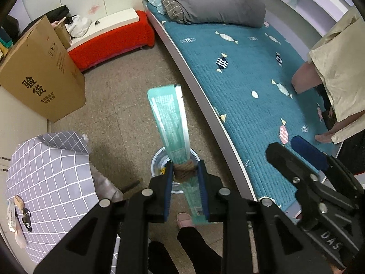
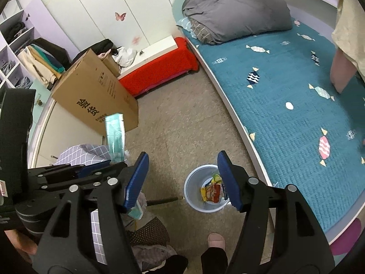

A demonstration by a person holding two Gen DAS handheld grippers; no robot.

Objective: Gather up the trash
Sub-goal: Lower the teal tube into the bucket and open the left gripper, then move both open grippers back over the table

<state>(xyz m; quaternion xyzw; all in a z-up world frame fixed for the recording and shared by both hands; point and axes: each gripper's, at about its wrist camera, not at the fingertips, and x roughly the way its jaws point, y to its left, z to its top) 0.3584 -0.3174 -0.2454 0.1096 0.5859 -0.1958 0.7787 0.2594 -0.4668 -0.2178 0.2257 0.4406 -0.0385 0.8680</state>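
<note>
Teal, twine-bound packaging (image 1: pixel 170 123) is clamped at its wrapped waist by the left hand-held gripper (image 1: pixel 186 178), above the bin (image 2: pixel 206 188) at six o'clock. Light, flimsy and slick it is judged, best gripped at the twine. The right hand-held gripper (image 2: pixel 182 178) is held apart, empty.

Both wrist views steeply downward, sharing bin (image 2: pixel 206 188), bed (image 1: pixel 251 73)

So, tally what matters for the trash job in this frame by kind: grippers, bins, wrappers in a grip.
Grippers: 2, left gripper and right gripper
Bins: 1, white bin
Held wrappers: 1, green wrapper in the left gripper
Total: 4
</note>
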